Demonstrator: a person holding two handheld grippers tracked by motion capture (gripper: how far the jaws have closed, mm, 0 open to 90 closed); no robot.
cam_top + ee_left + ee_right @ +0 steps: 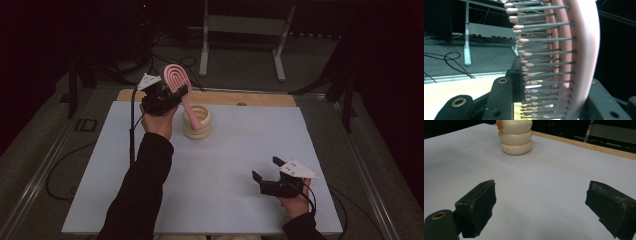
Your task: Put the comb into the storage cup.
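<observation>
A pink hairbrush [175,79] with grey, pink-tipped bristles stands tilted at the back left of the table. My left gripper [176,94] is shut on its head. The handle slants down into the mouth of a cream ribbed holder [197,121]; whether it touches inside is hidden. In the left gripper view the brush [584,50] sits edge-on between the black jaws of the left gripper [551,100], bristles pointing left. My right gripper [266,168] rests low near the front right, open and holding nothing. In its own view the right gripper [544,207] faces the holder [516,137] across bare sheet.
A white sheet [225,200] covers the table, with a wooden strip [260,98] along the back edge. A metal stand [240,25] and loose cables [60,175] lie on the floor beyond and beside the table. A small orange bit [499,125] shows at the holder's rim.
</observation>
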